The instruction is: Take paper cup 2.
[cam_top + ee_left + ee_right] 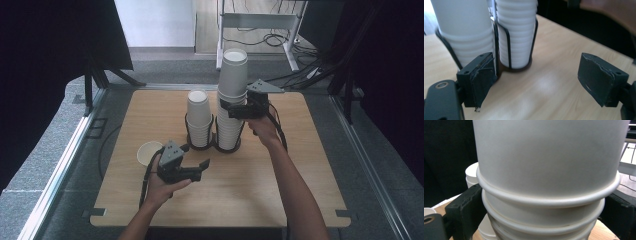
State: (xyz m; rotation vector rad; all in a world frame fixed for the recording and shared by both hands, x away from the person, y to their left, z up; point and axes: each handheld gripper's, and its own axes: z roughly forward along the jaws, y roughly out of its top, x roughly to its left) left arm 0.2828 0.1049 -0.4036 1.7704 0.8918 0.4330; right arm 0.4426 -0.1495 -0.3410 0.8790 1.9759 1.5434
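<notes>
Paper cups, white and ribbed by their rolled rims, stand upside down in two nested stacks at the centre of the high view: the tall stack [231,102] rising well above the short stack [199,120], both ringed by a black wire holder [212,142] on the pale wood-grain tabletop [300,165]. A single cup [149,153] sits mouth-up at centre left, apart from the holder, which suggests one cup has been separated and many remain. The right tool [226,106] has its jaws set on either side of the tall stack about halfway up, its pads [465,207] against the smooth matte wall just under a rim; the stack looks gripped, and the next cup is not yet lifted free. The left tool [195,156] hangs empty above the tabletop at lower centre, jaws apart with nothing between them, its worn black pads [482,83] facing the holder's thin wire loops
</notes>
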